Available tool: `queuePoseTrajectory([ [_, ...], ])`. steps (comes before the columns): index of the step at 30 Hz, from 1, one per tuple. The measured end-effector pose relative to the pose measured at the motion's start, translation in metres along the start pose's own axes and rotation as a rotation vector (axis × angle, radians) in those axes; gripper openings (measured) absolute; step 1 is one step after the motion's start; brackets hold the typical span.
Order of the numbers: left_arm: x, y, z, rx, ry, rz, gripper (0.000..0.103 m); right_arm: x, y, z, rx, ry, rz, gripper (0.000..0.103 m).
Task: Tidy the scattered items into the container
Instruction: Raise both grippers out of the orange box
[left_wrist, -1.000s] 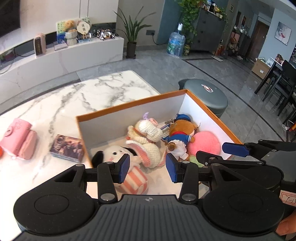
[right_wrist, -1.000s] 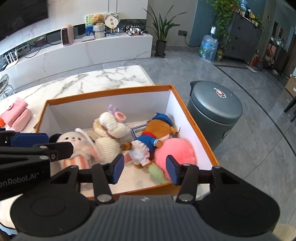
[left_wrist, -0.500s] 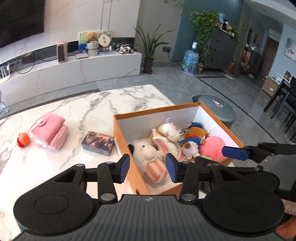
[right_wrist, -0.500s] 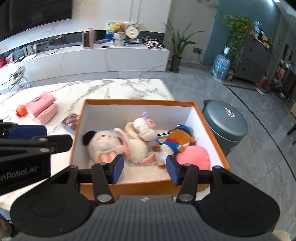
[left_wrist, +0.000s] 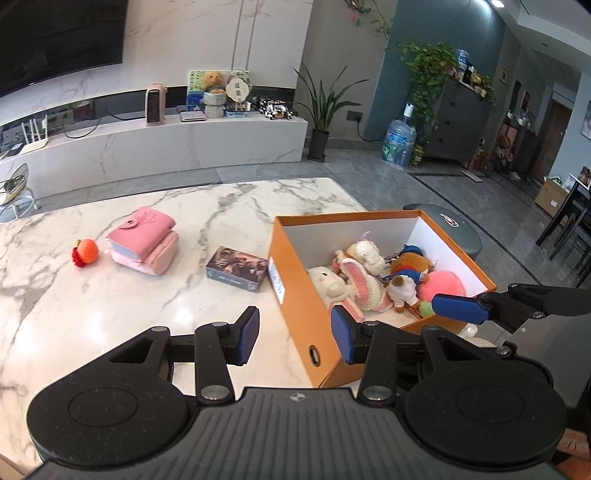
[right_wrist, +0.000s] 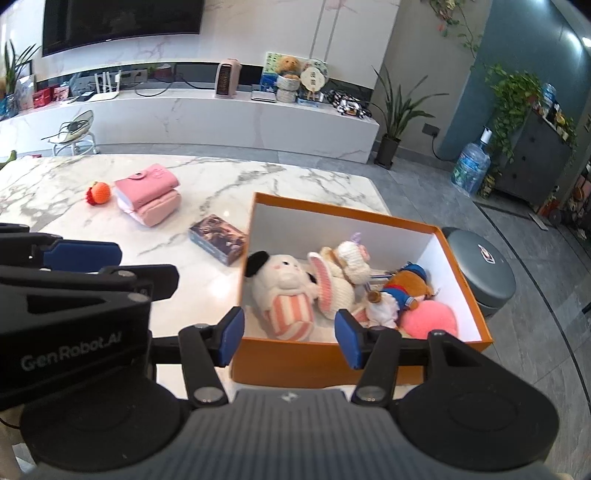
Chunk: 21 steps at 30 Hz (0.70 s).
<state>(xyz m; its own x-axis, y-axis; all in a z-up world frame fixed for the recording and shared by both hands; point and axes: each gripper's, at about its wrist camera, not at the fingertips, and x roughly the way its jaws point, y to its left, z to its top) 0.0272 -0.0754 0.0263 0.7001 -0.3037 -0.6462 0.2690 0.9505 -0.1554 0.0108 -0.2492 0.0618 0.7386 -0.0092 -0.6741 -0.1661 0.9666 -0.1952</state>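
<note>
Both claws are held level above the counter's (left_wrist: 110, 302) near edge, jaws spread and gripping nothing: the left claw (left_wrist: 294, 335) by the box's (left_wrist: 299, 291) near corner, the right claw (right_wrist: 289, 335) over its front wall. Toys (right_wrist: 284, 291) lie inside; a purse (left_wrist: 144, 240), card box (left_wrist: 236, 268) and orange toy (left_wrist: 85, 251) are left outside.

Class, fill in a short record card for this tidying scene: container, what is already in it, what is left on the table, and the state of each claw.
container: orange box, open top, on the marble table
inside box: white plush, crochet bunny, sailor plush, pink ball
left on table: card box, pink pouch, orange toy
left claw: open, holding nothing
right claw: open, holding nothing
</note>
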Motion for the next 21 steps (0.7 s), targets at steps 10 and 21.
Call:
queuePoseTrajectory([
  [10,0.006,0.040,-0.017,-0.047,0.021,0.045,0.050,0.008,0.045,-0.004,-0.062,0.018,0.045,0.058],
  [21,0.019,0.096,-0.021,-0.116,0.010,0.108,0.050,0.040,0.091,0.010,-0.123,0.032,0.088,0.058],
])
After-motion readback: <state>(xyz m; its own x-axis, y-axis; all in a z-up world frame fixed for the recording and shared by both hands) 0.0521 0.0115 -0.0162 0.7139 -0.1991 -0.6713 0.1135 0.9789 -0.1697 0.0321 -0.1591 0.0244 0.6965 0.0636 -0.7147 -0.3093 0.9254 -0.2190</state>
